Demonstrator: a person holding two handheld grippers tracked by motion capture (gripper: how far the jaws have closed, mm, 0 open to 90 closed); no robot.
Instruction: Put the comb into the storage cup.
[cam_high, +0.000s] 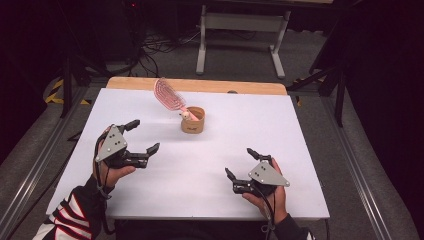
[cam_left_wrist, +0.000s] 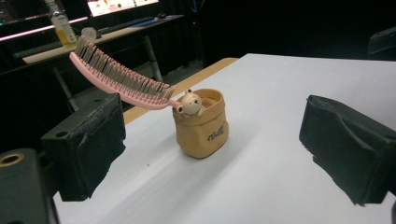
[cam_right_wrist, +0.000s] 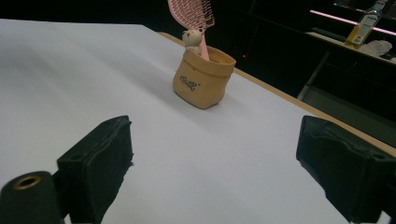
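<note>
One tan pouch-shaped holder (cam_high: 193, 121), upright toward the far middle of the white table (cam_high: 300, 130), well ahead of both grippers. One pink hairbrush (cam_high: 167, 94) standing handle-down inside it, head leaning out over the rim toward the far left edge, bristles plain in the left gripper view (cam_left_wrist: 122, 77). One small cream bear figure (cam_left_wrist: 189, 103) perched at the holder's rim, touching the brush handle. Dark lettering on the holder's front, too small to read. Two grippers, one per hand, both low over the near half of the table and well apart from each other. Left gripper (cam_high: 142, 136) with jaws spread wide, nothing between them, aimed at the holder. Right gripper (cam_high: 241, 162) likewise gaping and empty, nearer the front edge. One bottle (cam_right_wrist: 363, 24) on a dark shelf in the background.
</note>
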